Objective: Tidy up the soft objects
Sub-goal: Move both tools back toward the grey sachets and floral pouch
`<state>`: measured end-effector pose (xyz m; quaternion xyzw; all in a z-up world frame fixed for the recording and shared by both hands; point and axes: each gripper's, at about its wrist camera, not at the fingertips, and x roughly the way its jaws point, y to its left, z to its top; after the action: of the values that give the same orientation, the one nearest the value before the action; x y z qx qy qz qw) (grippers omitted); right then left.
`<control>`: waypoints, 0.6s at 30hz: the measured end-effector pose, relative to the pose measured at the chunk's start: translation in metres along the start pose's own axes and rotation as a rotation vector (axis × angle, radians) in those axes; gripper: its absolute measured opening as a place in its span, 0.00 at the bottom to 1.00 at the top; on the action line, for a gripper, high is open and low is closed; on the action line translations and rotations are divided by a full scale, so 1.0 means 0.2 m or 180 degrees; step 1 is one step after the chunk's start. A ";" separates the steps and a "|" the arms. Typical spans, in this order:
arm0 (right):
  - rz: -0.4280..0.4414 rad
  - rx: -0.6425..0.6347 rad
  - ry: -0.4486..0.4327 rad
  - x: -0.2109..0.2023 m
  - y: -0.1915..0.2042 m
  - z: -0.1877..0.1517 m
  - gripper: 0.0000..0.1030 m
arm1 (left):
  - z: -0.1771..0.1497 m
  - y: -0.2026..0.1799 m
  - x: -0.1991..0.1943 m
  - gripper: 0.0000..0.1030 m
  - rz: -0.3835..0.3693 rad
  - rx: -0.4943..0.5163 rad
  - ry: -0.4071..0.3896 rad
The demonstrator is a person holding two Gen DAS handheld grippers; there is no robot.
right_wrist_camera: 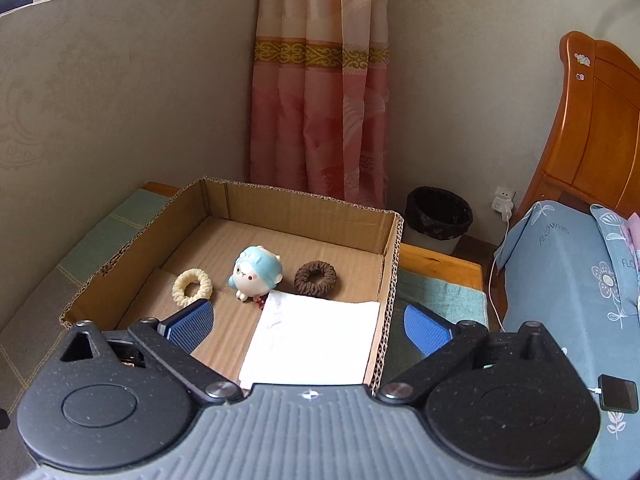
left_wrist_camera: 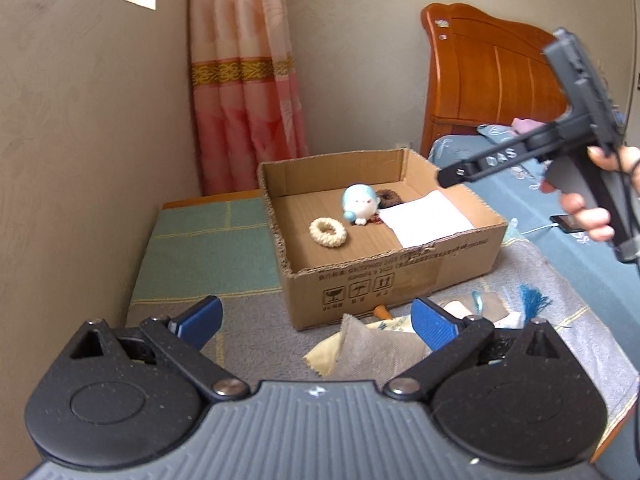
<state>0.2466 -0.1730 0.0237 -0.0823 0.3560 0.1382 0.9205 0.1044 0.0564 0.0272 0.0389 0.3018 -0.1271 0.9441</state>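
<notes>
Four soft things lie in the cardboard box (right_wrist_camera: 390, 240) ahead of our right gripper (right_wrist_camera: 310, 326): white cloth (right_wrist_camera: 316, 340) under its spread, empty jaws, plush toy (right_wrist_camera: 256, 270) and two scrunchies beyond. Our left gripper (left_wrist_camera: 316, 322) gapes empty too.

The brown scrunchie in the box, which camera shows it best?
The right wrist view: the brown scrunchie lies whole and unobstructed on the floor of the cardboard box. In the left wrist view, the plush toy hides part of it.
</notes>
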 end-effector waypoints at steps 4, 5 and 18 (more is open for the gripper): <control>-0.0147 -0.0035 0.0029 -0.07 0.04 -0.07 1.00 | -0.02 0.02 0.00 0.97 0.0154 -0.0035 0.0052; -0.0172 -0.0022 0.0036 -0.08 0.05 -0.09 1.00 | -0.03 0.02 0.00 0.97 0.0183 -0.0057 0.0064; -0.0226 0.0160 0.0309 -0.12 0.10 -0.41 1.00 | -0.10 -0.01 -0.03 0.97 0.0252 -0.0055 0.0194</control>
<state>0.1715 -0.1797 -0.0223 -0.0784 0.4005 0.0924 0.9083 0.0886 0.0596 0.0135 0.0466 0.3297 -0.0858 0.9390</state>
